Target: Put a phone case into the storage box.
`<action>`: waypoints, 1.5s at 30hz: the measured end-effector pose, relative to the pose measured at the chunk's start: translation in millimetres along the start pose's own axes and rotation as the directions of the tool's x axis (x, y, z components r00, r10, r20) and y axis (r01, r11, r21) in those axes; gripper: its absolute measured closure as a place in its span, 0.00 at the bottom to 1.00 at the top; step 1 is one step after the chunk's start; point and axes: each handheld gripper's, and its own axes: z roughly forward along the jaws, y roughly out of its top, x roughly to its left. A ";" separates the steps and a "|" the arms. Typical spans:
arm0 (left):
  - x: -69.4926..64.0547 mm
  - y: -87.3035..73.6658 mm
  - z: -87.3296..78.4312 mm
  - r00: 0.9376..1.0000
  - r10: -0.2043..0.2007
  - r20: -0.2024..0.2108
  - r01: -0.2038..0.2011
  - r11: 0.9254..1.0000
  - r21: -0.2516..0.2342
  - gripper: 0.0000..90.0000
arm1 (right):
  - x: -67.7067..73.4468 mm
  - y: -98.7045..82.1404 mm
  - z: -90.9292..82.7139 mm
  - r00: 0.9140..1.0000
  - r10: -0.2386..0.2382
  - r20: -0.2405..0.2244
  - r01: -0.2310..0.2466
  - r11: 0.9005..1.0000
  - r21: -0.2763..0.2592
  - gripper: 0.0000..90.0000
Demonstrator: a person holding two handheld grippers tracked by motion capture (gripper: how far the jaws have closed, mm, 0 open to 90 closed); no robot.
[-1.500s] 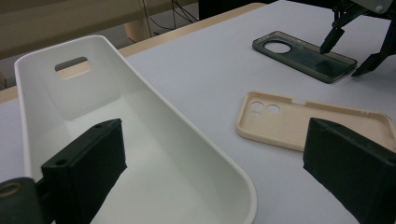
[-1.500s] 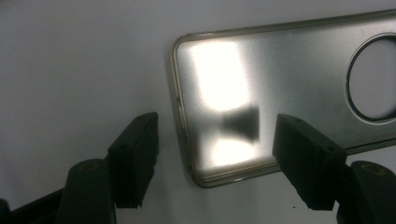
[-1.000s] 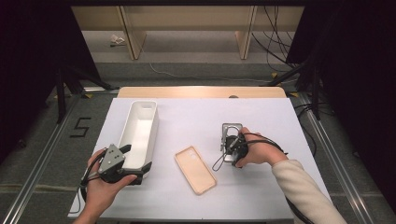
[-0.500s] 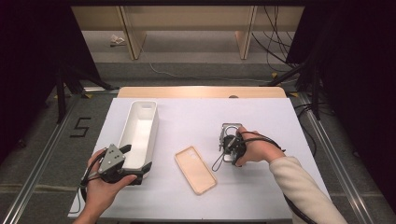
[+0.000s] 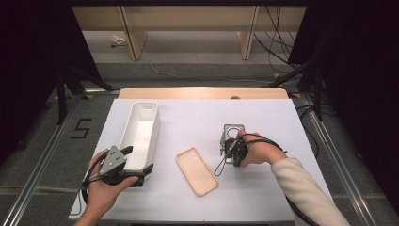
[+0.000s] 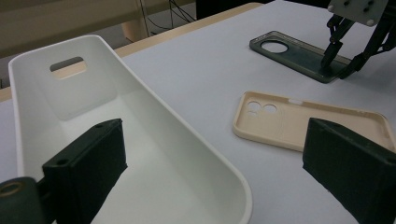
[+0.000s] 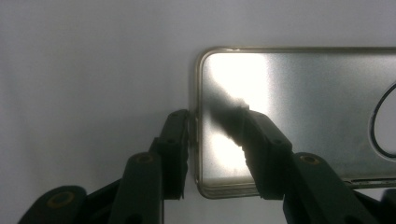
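On the right half of the table (image 5: 197,117), the right hand-held gripper (image 7: 215,123) stands over the near end of a dark clear phone case (image 7: 299,112). Its jaws have just been closing; one is outside the long rim, the other inside the case, and whether they already press the rim I cannot tell. Beside it lies a beige phone case (image 5: 196,171), flat and open side up. Farther left, the left hand-held gripper (image 5: 136,165) has its jaws wide apart around the near end of a white tray (image 5: 141,132).
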 end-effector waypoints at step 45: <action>-0.7 0.1 0.1 1.000 0.001 0.003 -0.001 1.000 -0.001 0.06 | 9.3 3.5 -1.0 1.000 -0.016 0.006 0.016 1.000 0.020 0.98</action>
